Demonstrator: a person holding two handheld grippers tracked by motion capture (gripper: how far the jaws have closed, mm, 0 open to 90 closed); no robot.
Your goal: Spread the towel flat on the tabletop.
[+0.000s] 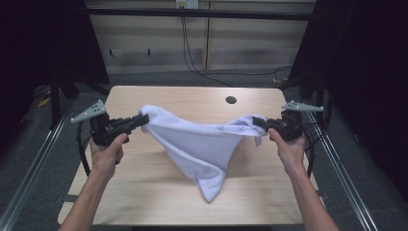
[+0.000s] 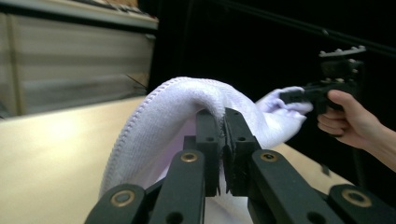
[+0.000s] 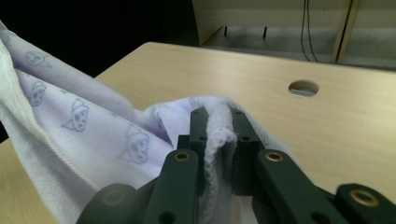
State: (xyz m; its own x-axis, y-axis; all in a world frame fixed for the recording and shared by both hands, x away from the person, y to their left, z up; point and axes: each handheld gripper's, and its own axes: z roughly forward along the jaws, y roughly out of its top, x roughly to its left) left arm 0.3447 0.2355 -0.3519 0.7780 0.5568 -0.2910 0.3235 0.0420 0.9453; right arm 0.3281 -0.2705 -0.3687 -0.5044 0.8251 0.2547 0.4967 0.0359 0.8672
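A pale lilac towel (image 1: 202, 144) hung stretched between the two grippers above the middle of the wooden worktop (image 1: 144, 192). The left gripper (image 1: 142, 119), held near the worktop's left edge, had its jaws clamped together on one corner of the towel; in the left gripper view the cloth (image 2: 187, 102) arched up over the black jaws and was pinched in the narrow slit between them. The right gripper (image 1: 257, 122), held near the right edge, was clamped on the opposite corner, and the right gripper view showed a thick fold of the hemmed edge (image 3: 219, 135) squeezed between its jaws, with small printed faces on the cloth to the side. Between the two holds the towel sagged, and its lowest corner drooped towards the near edge of the worktop; whether that tip touched the wood I could not tell. A round cable hole (image 1: 231, 100) lay near the far edge.
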